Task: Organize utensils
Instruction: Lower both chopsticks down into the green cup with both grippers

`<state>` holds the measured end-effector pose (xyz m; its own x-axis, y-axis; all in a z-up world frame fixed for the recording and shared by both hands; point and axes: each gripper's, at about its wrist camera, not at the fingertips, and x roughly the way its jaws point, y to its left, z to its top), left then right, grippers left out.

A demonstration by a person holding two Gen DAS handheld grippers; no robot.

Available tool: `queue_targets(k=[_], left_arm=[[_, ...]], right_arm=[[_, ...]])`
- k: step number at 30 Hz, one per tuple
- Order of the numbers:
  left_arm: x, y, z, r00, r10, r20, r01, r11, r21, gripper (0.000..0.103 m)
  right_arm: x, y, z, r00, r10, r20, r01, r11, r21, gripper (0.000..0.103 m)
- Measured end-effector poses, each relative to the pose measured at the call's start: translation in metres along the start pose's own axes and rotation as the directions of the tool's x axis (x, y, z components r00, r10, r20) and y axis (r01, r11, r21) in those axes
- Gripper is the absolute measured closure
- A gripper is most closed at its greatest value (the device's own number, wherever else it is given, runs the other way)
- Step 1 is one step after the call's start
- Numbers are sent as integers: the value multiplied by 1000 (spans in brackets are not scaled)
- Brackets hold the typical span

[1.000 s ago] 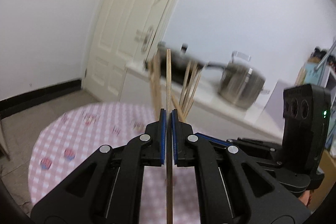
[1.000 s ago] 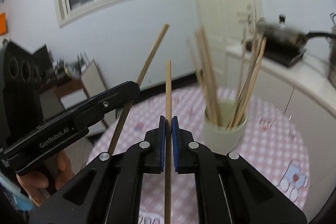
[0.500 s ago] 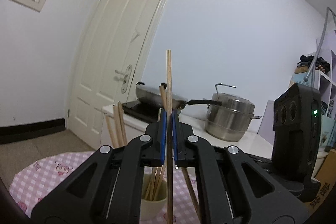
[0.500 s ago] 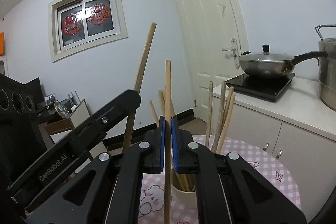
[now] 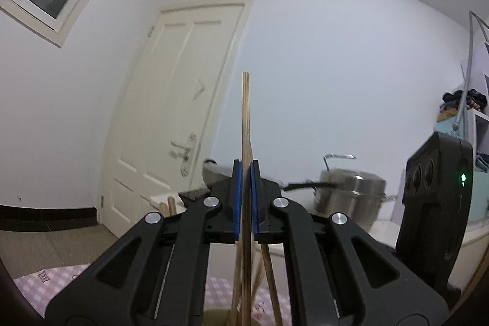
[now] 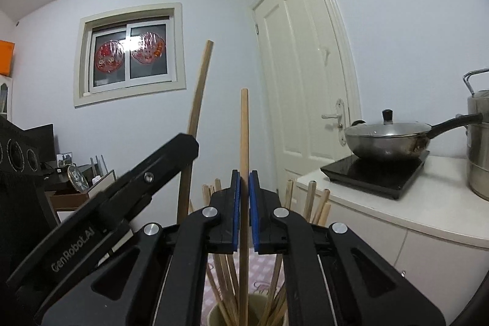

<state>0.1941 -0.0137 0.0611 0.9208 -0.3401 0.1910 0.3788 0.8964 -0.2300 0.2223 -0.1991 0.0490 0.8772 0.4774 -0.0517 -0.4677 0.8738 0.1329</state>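
Observation:
My left gripper (image 5: 245, 170) is shut on a wooden chopstick (image 5: 245, 118) that stands upright between its blue pads. My right gripper (image 6: 244, 179) is shut on another wooden chopstick (image 6: 244, 130), also upright. Both hang over a cream cup (image 6: 214, 313) that holds several chopsticks (image 6: 311, 200), seen below the jaws. In the right wrist view the left gripper's finger (image 6: 146, 182) and its chopstick (image 6: 200, 87) stand to the left. In the left wrist view the right gripper's body (image 5: 434, 203) is at the right.
The cup stands on a pink checked tablecloth (image 5: 55, 277). Behind is a white counter (image 6: 397, 203) with an induction hob (image 6: 376, 173), a lidded wok (image 6: 388, 136) and a steel steamer pot (image 5: 351, 191). A cream door (image 6: 302, 75) and a window (image 6: 131, 54) are on the walls.
Both grippers have tilted upward and come closer over the cup; the table has dropped toward the bottom of both views. Each still holds its chopstick.

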Motion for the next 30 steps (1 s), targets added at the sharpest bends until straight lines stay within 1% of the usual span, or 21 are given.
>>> queue_targets(k=[5,7,10,14,20,26,30], left_arm=[[8,9,-15,997,67,38,-66,997,-29,97],[10,13,-21,995,94,34,-93,995,-34,97],[12,17,-30,992,123,25,-122,991,-49,97],[13,16,-34,993,119,28,-117,992,-48,97],[14,20,-28,994,105,36,-102,993,-60,97],[13,23,-31,991,122,51,-120,991,-51,97],[15,27,-35,990,134,36,-132,989,-64,97]], right_arm=[[10,-11,-9,999,-8,46,7,1000,23,98],[11,-12,-14,998,-25,63,25,1000,17,98],[13,-15,-21,997,-36,64,35,999,20,98],[13,-17,-24,996,-39,74,38,999,25,98],[10,-13,-13,994,-33,101,33,999,3,98],[14,-12,-15,994,-33,107,35,999,-15,98],[19,-13,-19,994,-33,100,34,999,-6,98]])
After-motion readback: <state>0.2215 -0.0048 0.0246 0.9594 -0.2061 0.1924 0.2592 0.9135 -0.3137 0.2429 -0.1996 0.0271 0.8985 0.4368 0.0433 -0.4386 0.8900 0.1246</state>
